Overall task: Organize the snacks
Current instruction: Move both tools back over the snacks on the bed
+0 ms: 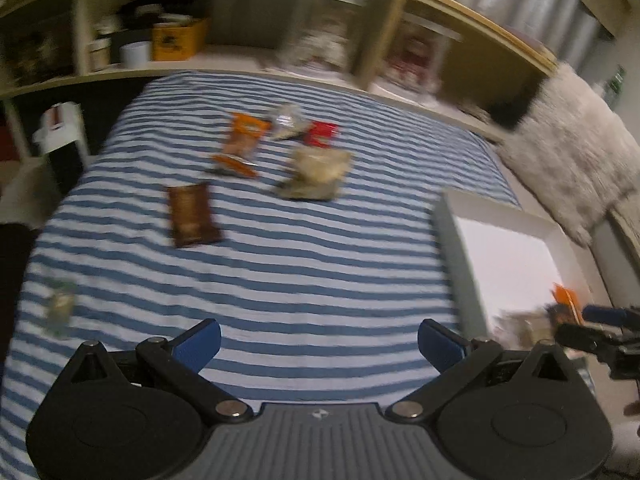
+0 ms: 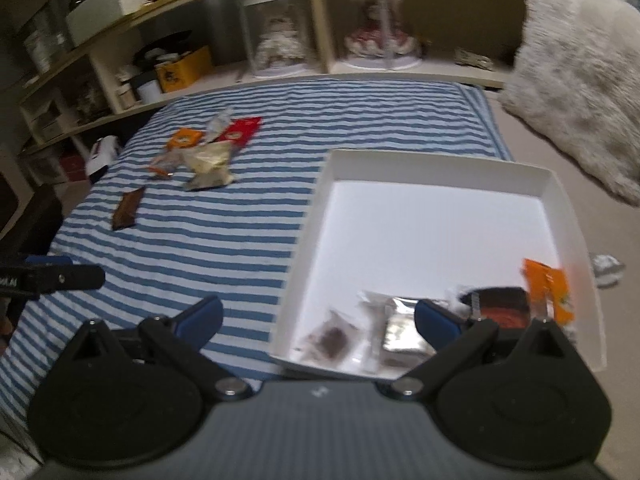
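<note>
Several snack packets lie on a blue-and-white striped cloth (image 1: 280, 272): a brown bar (image 1: 192, 216), an orange packet (image 1: 240, 142), a clear packet (image 1: 288, 122), a red packet (image 1: 320, 134) and a tan bag (image 1: 316, 172). My left gripper (image 1: 318, 344) hovers open and empty over the cloth's near part. A white tray (image 2: 440, 172) sits at the cloth's right edge and holds several packets, among them an orange one (image 2: 548, 292) and a silver one (image 2: 400, 328). My right gripper (image 2: 318, 320) hangs open and empty above the tray's near left corner.
A low wooden shelf (image 2: 320, 68) with boxes, jars and figurines under clear domes runs along the far side. A fluffy white cushion (image 2: 580, 68) lies at the right. A small greenish item (image 1: 60, 308) sits at the cloth's left edge.
</note>
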A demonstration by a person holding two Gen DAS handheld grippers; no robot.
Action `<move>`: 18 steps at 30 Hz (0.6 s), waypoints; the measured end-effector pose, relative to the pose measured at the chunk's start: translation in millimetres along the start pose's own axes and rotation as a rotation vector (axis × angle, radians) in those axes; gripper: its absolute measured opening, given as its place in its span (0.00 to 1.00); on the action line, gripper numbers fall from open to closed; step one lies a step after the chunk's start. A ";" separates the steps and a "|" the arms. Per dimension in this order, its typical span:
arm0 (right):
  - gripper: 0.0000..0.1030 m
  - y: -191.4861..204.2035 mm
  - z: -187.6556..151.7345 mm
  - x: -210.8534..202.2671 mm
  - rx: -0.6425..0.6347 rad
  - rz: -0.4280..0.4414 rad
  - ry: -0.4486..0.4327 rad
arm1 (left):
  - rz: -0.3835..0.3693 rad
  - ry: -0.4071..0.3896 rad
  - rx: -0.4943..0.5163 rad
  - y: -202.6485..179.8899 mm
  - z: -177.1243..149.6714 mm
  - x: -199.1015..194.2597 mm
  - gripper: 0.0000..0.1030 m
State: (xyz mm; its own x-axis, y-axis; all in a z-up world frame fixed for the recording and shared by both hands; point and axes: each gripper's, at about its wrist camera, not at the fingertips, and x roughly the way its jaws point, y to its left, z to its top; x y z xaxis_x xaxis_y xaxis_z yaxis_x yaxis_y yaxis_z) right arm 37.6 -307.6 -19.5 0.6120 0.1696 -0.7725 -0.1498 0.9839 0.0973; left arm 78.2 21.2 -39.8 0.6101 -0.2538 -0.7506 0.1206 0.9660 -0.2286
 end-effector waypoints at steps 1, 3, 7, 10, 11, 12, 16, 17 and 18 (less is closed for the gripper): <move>0.99 5.0 1.6 2.6 -0.007 0.006 0.002 | 0.009 -0.006 -0.023 10.8 1.0 -1.5 1.00; 0.99 16.1 5.3 9.3 -0.025 0.019 0.005 | 0.019 -0.015 -0.067 29.3 3.3 -3.9 1.00; 0.99 41.4 12.2 24.3 -0.058 0.039 0.016 | 0.049 -0.038 -0.143 62.8 7.2 -9.4 1.00; 0.99 61.3 17.4 34.9 -0.085 0.068 0.015 | 0.086 -0.060 -0.177 85.0 9.3 -10.6 1.00; 1.00 68.2 19.6 38.4 -0.093 0.077 0.012 | 0.094 -0.064 -0.188 93.7 10.5 -9.8 1.00; 1.00 73.8 21.8 41.3 -0.098 0.085 0.008 | 0.103 -0.064 -0.201 102.5 11.4 -9.1 1.00; 1.00 97.2 33.4 53.8 -0.102 0.118 -0.003 | 0.139 -0.075 -0.282 136.5 13.4 -8.5 1.00; 1.00 103.0 36.5 57.1 -0.100 0.133 -0.005 | 0.146 -0.076 -0.303 144.3 13.8 -7.7 1.00; 1.00 108.8 39.5 60.6 -0.097 0.148 -0.008 | 0.149 -0.075 -0.321 150.3 14.1 -6.8 1.00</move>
State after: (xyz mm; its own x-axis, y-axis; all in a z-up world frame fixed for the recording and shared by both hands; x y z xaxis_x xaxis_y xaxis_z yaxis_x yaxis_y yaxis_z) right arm 89.1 -188.1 -30.9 0.5838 0.3126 -0.7493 -0.3124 0.9383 0.1480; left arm 103.2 168.7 -60.4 0.6598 -0.0955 -0.7453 -0.2189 0.9244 -0.3123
